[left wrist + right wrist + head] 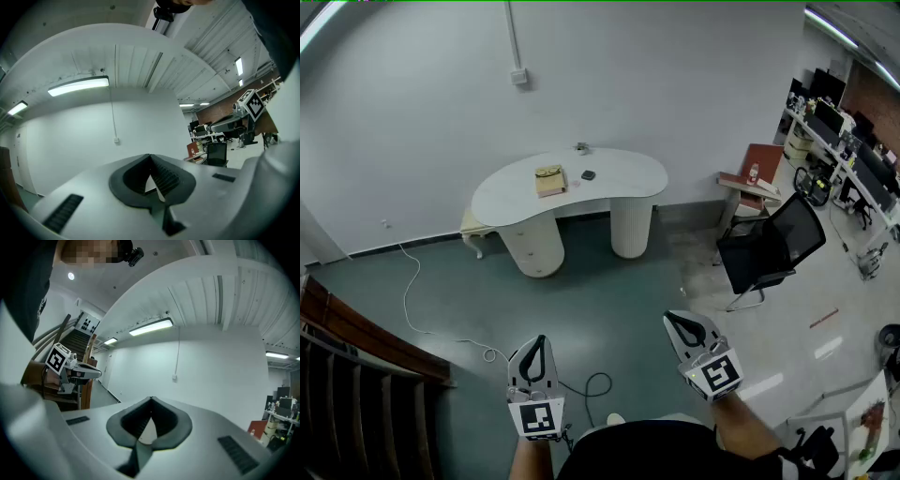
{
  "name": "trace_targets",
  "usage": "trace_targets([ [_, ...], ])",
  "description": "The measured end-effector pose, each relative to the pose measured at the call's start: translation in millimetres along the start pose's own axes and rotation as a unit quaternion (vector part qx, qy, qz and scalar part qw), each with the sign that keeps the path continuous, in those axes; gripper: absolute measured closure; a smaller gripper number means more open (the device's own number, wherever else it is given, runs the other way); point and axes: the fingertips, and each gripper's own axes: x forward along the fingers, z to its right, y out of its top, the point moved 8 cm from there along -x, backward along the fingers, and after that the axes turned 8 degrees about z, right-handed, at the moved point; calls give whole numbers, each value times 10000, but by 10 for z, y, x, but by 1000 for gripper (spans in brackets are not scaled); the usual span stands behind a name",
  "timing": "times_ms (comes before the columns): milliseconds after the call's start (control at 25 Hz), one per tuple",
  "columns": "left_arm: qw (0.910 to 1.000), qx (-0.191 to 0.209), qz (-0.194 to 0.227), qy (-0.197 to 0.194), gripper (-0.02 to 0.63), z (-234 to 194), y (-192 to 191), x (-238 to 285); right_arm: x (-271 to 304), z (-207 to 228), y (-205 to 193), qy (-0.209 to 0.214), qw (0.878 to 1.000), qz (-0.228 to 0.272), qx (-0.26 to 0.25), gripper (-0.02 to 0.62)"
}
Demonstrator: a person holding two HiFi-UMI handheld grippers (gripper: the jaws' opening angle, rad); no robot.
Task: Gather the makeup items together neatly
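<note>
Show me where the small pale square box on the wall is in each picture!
Head view: the small pale square wall box is near the top, left of centre, above the white curved table.
Left gripper view: left of centre, about mid-height.
Right gripper view: just right of centre.
Shared landmark: the thin pipe running up the wall from the box, seen in all three.

The right gripper point(150, 400) is seen with its jaws brought together at the tips and nothing held between them. A white wall point(211, 376) is faced, down which a cable point(177, 357) is run to a small box point(174, 377). A strip light point(151, 326) is lit above. The left gripper point(96, 373) is seen at the left, before a staircase point(77, 341).
</note>
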Motion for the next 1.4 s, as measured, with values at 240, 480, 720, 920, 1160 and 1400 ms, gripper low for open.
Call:
trace_targets([
  [240,9998,-49,159,-78,584,-75,-63,54,93,-27,51,-26,10000,-23,-9,568],
  [480,9995,-10,222,-208,584,-70,-135,222,82,47,62,-148,9999,28,40,566],
  [720,9992,97,52,-380,584,43,-250,445,87,167,-90,-113,9996,-171,216,422],
  [920,9989,122,126,-424,584,74,-246,760,299,463,-292,-168,9991,-169,339,321],
  [1160,9998,121,96,-131,584,15,-376,1311,708,932,-504,-125,9988,-241,396,320],
  [1400,9999,42,80,66,584,-15,-392,1881,1135,1416,-659,12,9984,-281,492,319],
])
